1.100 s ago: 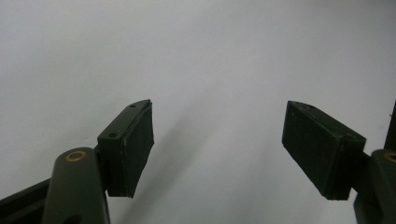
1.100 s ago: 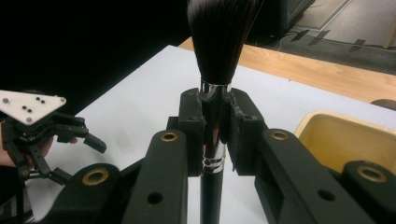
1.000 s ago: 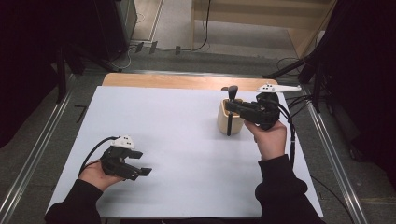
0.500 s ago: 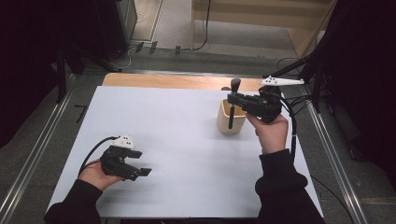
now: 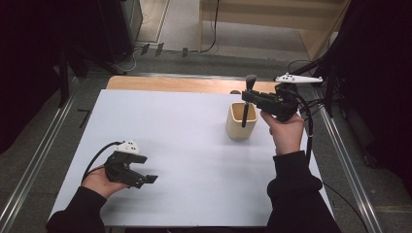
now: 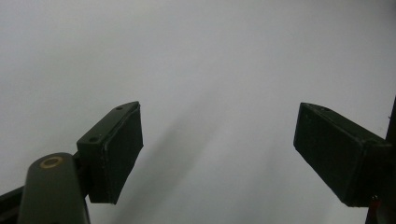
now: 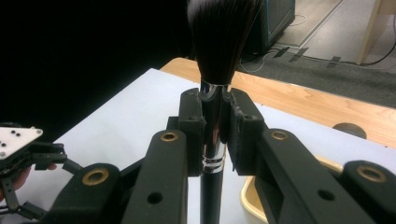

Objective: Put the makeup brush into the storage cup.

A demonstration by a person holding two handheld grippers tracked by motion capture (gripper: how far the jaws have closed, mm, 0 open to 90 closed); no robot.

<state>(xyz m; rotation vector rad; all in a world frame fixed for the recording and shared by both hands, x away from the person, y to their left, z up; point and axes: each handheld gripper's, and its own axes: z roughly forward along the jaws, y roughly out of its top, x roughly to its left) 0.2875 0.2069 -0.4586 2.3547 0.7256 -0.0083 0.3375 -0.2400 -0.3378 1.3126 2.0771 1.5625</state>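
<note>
Writing: none legible on brush, cup or tongs.
Right tongs (image 5: pixel 250 99): clamped on the makeup brush (image 7: pixel 212 140) at its silver ferrule, bristles upward.
Makeup brush: upright, handle end dipping into the beige cup (image 5: pixel 241 121).
Beige cup: standing on the table (image 5: pixel 184 131), right of centre, near the far wooden edge.
Left tongs (image 5: pixel 145 175): spread wide and freshly widened, nothing between the pads (image 6: pixel 119 149), low by the near left corner.
Open room: broad bare white surface between both tongs.
</note>
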